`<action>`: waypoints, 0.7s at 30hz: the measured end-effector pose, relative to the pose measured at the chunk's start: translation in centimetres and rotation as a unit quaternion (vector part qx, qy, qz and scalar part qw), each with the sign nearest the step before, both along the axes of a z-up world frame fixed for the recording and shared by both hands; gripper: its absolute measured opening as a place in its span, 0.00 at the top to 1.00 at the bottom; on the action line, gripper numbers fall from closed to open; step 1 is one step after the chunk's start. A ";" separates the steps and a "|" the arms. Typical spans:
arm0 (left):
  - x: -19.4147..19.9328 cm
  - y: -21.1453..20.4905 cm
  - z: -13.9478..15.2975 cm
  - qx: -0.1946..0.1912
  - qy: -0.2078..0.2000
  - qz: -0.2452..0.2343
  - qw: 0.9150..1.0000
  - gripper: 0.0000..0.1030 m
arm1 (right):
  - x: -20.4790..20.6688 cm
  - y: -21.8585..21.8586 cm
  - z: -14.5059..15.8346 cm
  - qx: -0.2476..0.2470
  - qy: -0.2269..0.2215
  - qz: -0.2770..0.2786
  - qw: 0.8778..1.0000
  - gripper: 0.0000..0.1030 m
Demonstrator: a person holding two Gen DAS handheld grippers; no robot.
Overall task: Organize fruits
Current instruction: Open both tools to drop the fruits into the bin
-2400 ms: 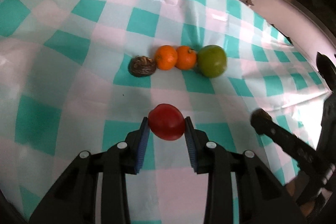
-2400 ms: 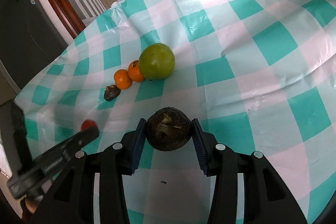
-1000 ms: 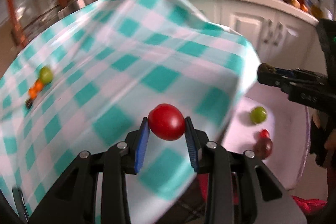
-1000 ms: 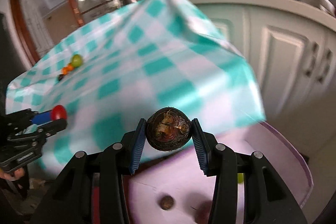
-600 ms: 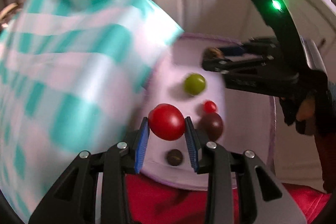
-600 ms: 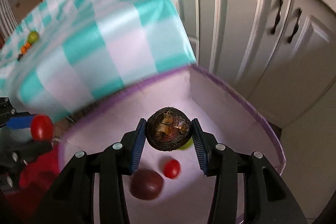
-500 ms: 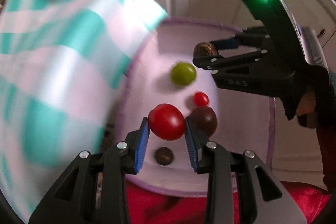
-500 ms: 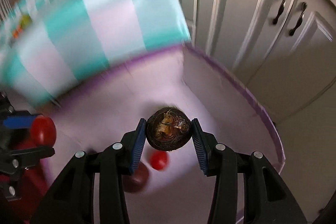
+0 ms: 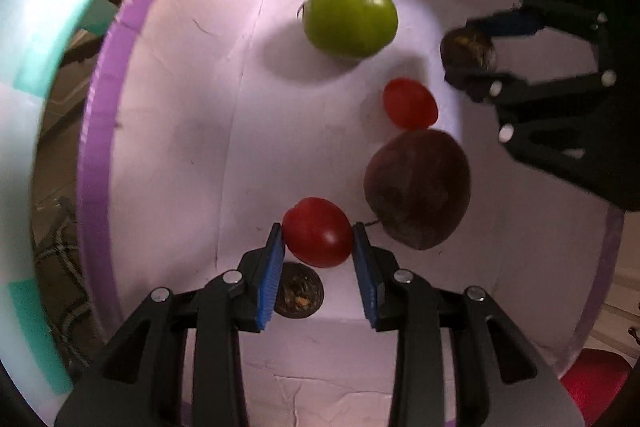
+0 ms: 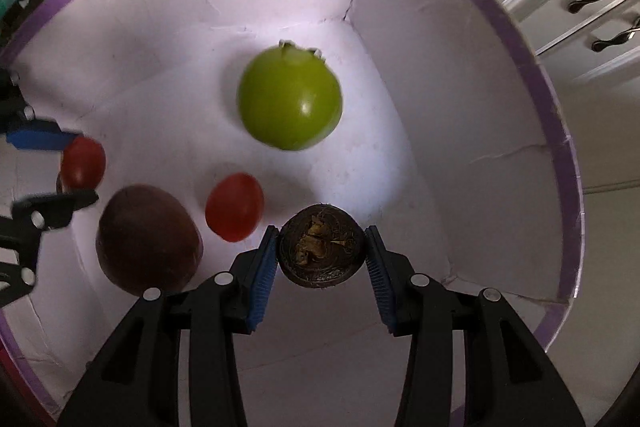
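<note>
Left gripper (image 9: 317, 247) clamped on red tomato (image 9: 316, 231), right gripper (image 10: 321, 255) on dark shrivelled fruit (image 10: 321, 250), both over purple-rimmed box (image 10: 460, 75). Risk: dropped pieces striking purple fruit (image 9: 418, 189) or green fruit (image 10: 290, 97), rolling, bruising.

White box (image 9: 168, 131), four fruits inside

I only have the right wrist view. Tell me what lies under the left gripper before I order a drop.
Observer: A small dark fruit lies on the box floor, directly below the left gripper and its red tomato.
Operator: Report the free floor near it.
Observer: The large brown fruit crowds one side of the tomato. The floor on the other side, toward the purple rim, is bare.
</note>
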State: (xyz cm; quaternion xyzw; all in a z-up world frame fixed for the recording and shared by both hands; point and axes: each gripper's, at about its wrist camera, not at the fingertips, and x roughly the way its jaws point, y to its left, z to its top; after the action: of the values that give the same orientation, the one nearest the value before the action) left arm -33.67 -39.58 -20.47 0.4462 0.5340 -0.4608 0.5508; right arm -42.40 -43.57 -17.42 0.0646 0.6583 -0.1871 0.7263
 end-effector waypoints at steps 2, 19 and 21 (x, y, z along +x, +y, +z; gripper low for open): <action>0.1 0.2 -0.3 0.004 0.005 0.003 1.000 0.66 | -0.1 -0.1 -0.1 0.004 0.003 -0.007 1.000 0.57; -0.5 4.3 10.7 -0.201 -0.063 -0.037 0.977 0.21 | -1.8 -2.4 4.3 -0.001 -0.079 -0.084 0.993 0.29; -1.6 6.1 14.2 -0.265 -0.094 -0.050 0.958 0.17 | -1.9 -2.5 6.7 -0.015 -0.107 -0.102 0.989 0.27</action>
State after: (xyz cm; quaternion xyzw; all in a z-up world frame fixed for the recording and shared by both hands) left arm -35.23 -33.45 -6.25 0.3517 0.3152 -0.5691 0.6731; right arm -44.31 -46.11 -10.76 0.1399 0.5635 -0.2621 0.7708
